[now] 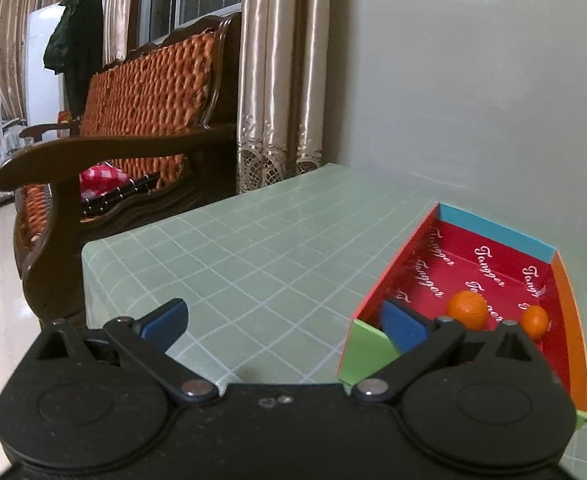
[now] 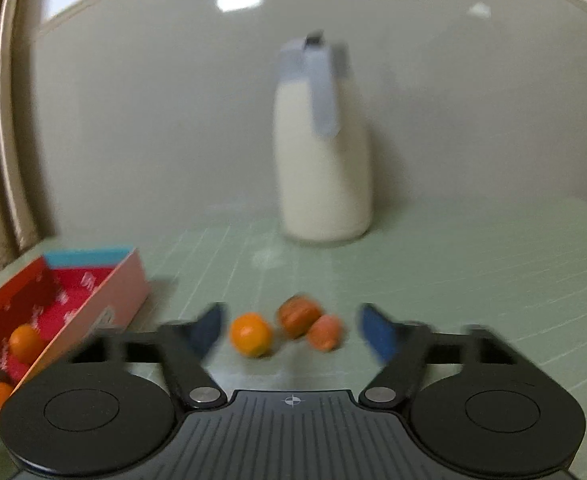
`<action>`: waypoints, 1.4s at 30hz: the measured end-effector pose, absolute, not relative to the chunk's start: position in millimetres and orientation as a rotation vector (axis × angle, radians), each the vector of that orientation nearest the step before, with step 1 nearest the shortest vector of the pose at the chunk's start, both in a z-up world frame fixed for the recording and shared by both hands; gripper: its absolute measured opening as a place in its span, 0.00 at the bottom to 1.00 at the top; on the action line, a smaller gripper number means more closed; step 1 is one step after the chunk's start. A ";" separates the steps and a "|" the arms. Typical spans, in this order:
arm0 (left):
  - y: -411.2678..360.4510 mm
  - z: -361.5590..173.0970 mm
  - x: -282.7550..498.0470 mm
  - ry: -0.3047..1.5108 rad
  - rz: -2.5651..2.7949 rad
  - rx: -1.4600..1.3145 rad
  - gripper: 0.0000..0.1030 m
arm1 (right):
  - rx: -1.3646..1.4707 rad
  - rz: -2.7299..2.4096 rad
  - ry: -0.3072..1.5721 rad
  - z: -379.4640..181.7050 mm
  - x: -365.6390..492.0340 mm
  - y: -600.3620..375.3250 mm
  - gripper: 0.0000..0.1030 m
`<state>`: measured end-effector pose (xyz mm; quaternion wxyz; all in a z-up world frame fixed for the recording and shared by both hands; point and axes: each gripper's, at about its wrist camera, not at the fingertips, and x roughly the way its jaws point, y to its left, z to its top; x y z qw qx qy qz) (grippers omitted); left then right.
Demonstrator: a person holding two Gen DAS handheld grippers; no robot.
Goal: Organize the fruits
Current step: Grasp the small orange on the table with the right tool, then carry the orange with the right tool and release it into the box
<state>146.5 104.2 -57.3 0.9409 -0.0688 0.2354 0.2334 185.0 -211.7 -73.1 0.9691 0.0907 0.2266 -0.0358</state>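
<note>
Hovering right gripper (image 2: 291,330), jaws apart | three fruits (image 2: 251,334) between | left gripper (image 1: 285,326) apart

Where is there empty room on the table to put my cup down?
Bare green mat lies left of the red box, toward the sofa-side edge. More lies right of the white jug. It is crowded around the three loose fruits before the right gripper.
</note>
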 end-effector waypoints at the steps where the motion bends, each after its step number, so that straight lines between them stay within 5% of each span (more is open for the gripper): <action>1: 104.2 -57.2 145.3 0.477 0.475 -0.133 0.94 | 0.194 -0.073 0.476 -76.3 189.7 -210.3 0.62; 6: 105.1 -55.6 140.5 0.450 0.484 -0.105 0.94 | 0.186 -0.060 0.522 -82.2 205.3 -200.1 0.50; 12: 112.6 -51.0 133.6 0.413 0.518 -0.134 0.94 | 0.192 -0.061 0.574 -89.9 226.9 -196.1 0.47; 16: 114.3 -52.6 136.0 0.434 0.516 -0.129 0.94 | 0.174 -0.065 0.589 -93.6 237.0 -193.4 0.32; 42: 151.3 -59.8 128.4 0.502 0.668 -0.269 0.94 | 0.028 0.500 0.307 -56.1 166.2 -115.9 0.32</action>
